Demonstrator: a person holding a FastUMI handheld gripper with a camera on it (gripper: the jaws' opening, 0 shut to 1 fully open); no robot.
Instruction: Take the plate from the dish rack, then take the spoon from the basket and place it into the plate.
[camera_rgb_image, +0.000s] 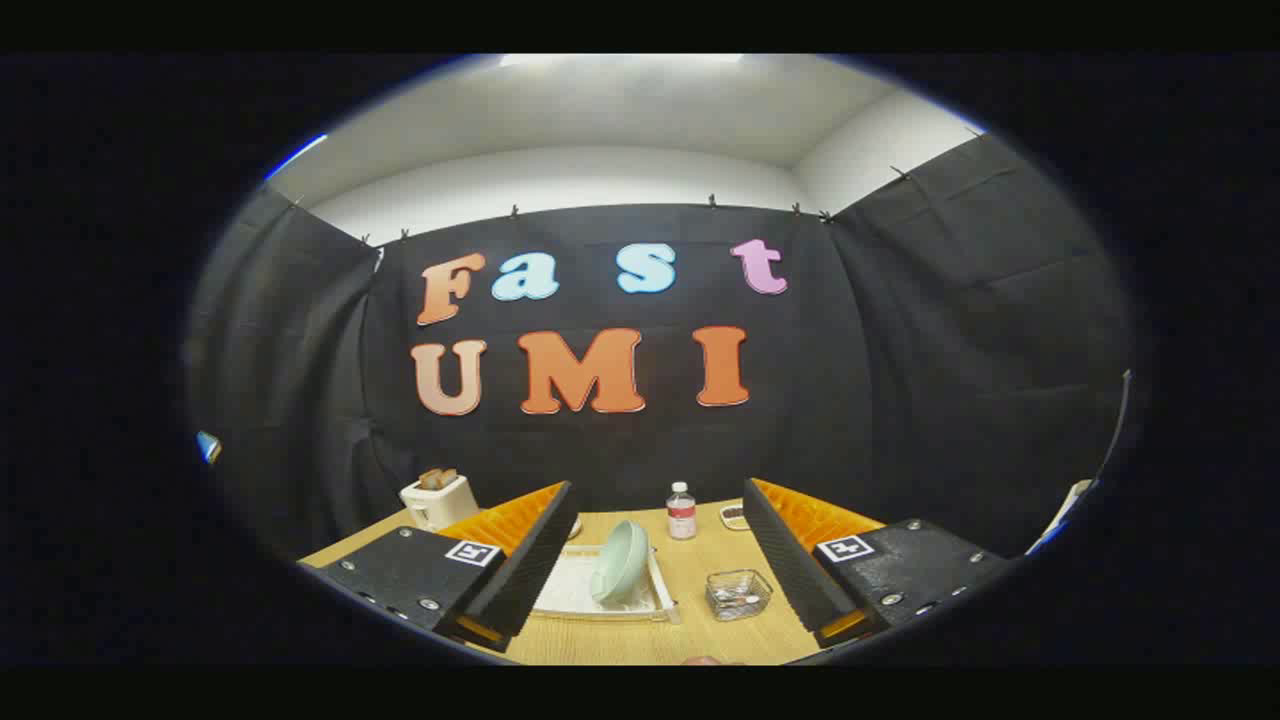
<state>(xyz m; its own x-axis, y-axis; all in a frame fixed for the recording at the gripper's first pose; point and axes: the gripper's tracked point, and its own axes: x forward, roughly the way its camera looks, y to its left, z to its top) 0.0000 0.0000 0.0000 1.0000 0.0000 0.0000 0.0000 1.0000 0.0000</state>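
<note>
Desk (690, 640) of pale wood inside a black-curtained booth under a white ceiling. My claw (660, 565) hangs wide open, empty. Just beyond its fingers a pale green plate (618, 562) leans on edge in a white dish rack (570, 595); likely stiff, slippery, breakable, best pinched at the upper rim. Beside it, a clear basket (738, 594) holds the spoon (737, 598).

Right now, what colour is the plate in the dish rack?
Pale green plate, upright in the white dish rack, seen in the gripper view between the open fingers.

Glossy pale plate (619, 563) (ceramic-looking), wood-grain table (700, 560), ribbed matt fingers (520, 560).
</note>
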